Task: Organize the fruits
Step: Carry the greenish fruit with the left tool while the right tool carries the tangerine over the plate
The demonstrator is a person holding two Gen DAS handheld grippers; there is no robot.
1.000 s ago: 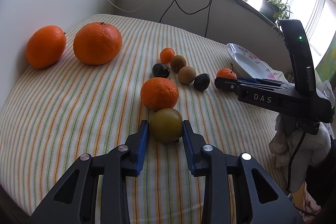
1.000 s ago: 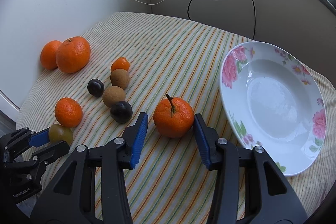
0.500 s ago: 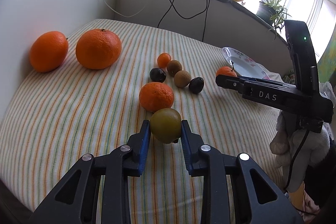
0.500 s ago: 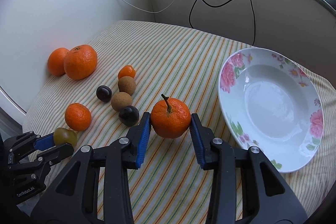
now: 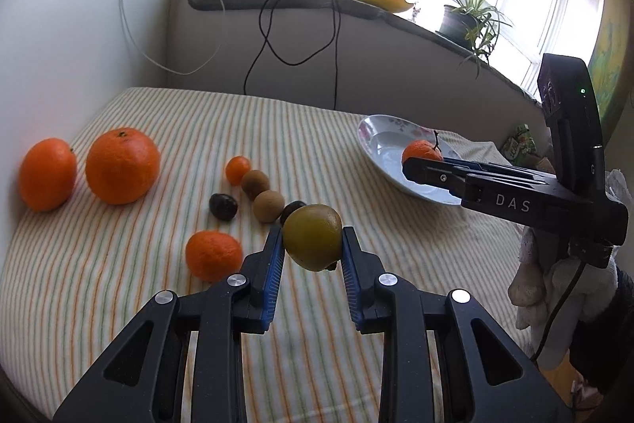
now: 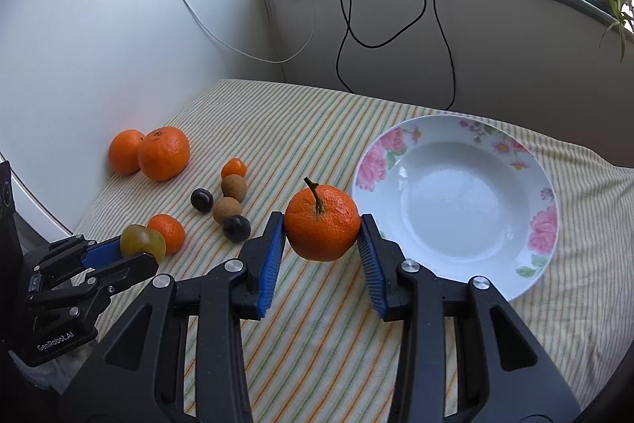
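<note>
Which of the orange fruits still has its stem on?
The mandarin clamped in the right gripper: a dark stem sticks up from its top. The other orange ones on the cloth show none.

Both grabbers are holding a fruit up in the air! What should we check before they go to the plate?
1. Left hand-held gripper grips the green fruit between both pads: ok.
2. Right hand-held gripper grips the stemmed tangerine between both pads: ok.
3. Both fruits are clear of the cloth: ok.
4. Plate has nothing in it, so there is room: ok.
5. No loose fruit lies between the tangerine and the plate: ok.
6. The grips will hold during the move: cannot tell.
</note>
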